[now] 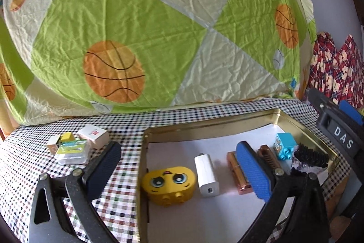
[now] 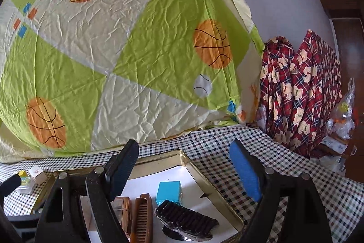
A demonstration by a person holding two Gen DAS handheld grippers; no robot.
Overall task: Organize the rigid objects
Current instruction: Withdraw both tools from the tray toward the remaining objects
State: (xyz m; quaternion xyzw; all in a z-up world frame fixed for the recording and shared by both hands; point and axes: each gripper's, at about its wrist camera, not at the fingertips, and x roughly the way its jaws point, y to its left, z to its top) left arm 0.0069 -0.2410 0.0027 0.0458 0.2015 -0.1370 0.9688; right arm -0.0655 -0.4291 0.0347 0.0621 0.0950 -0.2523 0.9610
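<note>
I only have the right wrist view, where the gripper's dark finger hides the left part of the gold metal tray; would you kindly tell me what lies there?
Observer: A yellow plastic toy case with a cartoon face lies at the left end of the gold metal tray.
Operator: Thank you. Is anything between it and the copper-brown box?
Observer: Yes, a white USB charger block lies just right of the case, apart from it.
Operator: And is the left gripper carrying anything?
Observer: No. The left gripper is open, with nothing gripped between its pads.
</note>
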